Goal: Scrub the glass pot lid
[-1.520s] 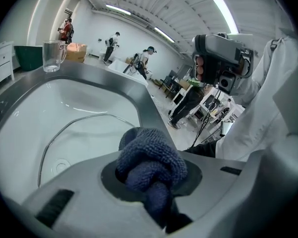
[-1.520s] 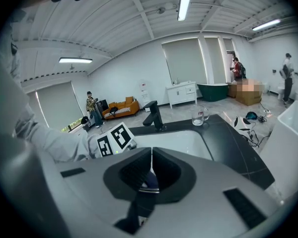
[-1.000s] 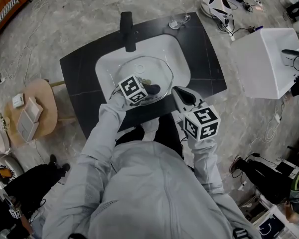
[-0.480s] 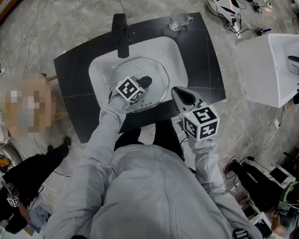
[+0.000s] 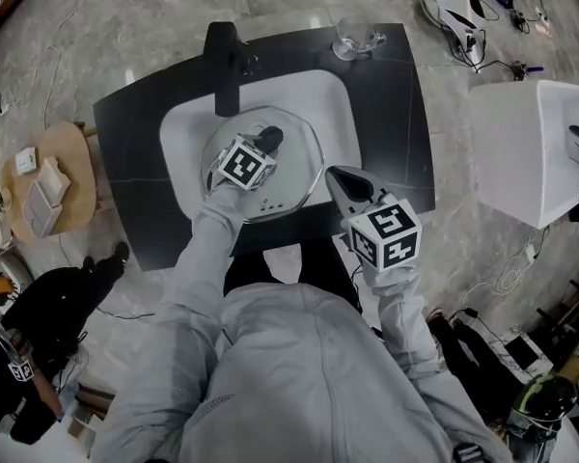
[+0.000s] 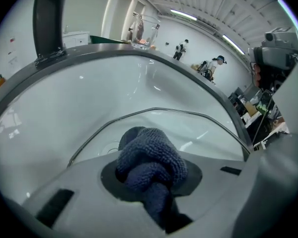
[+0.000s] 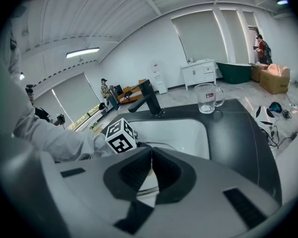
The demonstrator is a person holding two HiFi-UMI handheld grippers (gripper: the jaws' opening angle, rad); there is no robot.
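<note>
The left gripper [image 5: 261, 147], its fingers clamped on a dark blue cloth [image 6: 150, 158], has carried the wad across the glass pot lid [image 5: 299, 183], from the near right part toward the side by the faucet [image 5: 222, 61]. The lid lies in the white sink [image 5: 340, 104], so scrubbing seems under way, with a fresh patch being covered. The right gripper [image 5: 351, 185] stays over the front of the worktop [image 5: 405, 133], fingers pressed together on nothing.
</note>
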